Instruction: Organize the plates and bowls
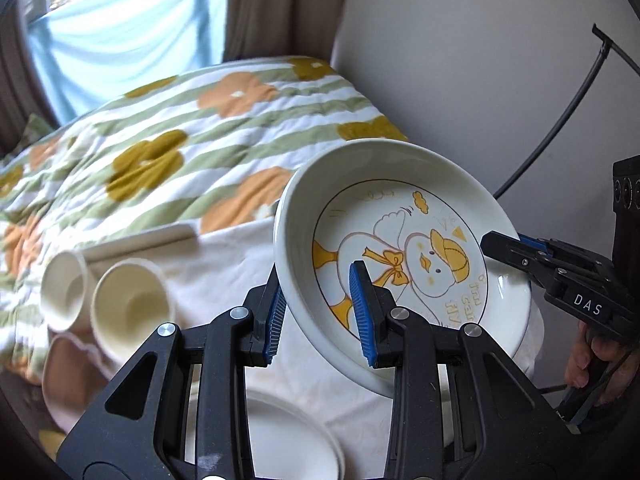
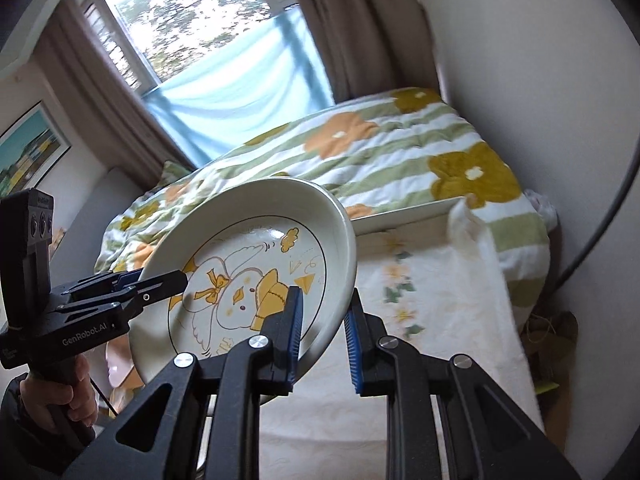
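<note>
Above white cloth [image 1: 224, 256] with 2 cups [image 1: 132, 304], 2 grippers' jaws each clamp 1 duck plate [image 1: 400, 240].

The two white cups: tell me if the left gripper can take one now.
Probably not: the left gripper is shut on the duck plate's rim, shared with the right gripper. The cups lie unobstructed.

left claw [image 1: 322, 312] & right claw [image 1: 506, 249] both clamp tilted duck plate [image 1: 400, 248] rim above tablecloth [image 1: 224, 276].
</note>
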`<state>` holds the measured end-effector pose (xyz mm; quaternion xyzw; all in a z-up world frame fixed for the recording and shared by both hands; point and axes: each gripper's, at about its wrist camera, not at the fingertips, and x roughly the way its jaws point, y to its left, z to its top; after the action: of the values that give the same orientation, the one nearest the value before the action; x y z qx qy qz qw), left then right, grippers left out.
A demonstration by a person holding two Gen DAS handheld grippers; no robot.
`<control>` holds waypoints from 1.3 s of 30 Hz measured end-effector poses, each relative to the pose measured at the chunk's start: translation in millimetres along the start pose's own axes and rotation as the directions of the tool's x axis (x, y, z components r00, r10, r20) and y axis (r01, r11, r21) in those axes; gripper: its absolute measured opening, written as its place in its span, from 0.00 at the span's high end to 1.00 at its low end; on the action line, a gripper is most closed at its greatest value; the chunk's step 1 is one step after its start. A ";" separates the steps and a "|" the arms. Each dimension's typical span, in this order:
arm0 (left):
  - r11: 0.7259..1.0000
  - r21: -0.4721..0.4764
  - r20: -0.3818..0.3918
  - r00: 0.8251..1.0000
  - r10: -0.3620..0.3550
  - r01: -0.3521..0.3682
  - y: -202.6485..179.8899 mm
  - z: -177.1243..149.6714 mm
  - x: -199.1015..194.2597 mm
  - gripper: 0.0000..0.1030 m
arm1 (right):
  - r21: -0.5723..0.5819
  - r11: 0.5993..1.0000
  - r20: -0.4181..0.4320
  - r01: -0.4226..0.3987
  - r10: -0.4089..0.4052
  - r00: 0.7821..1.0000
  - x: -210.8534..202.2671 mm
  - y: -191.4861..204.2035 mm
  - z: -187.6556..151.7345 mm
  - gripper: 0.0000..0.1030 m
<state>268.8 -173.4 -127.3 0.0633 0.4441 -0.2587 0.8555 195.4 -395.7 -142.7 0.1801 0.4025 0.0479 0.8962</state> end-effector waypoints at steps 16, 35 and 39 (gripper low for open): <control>0.982 -0.178 -0.117 0.992 0.036 -0.056 98.9 -171.6 -44.9 0.73 | -0.105 0.992 -0.175 -0.071 0.052 0.983 39.8 119.4 -120.5 0.82; 0.966 -0.223 -0.154 0.983 0.101 -0.134 117.8 -216.8 -9.6 0.73 | -0.234 0.969 -0.213 -0.077 0.026 0.977 72.3 134.8 -149.0 0.82; 0.965 -0.198 -0.167 0.976 0.140 -0.172 113.6 -218.3 -6.6 0.73 | -0.239 0.968 -0.224 -0.081 0.027 0.974 74.3 135.8 -151.6 0.82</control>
<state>163.7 0.4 -266.3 0.0262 0.5264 -0.1361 0.8389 141.4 -209.1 -238.6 0.0721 0.4848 0.1415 0.8601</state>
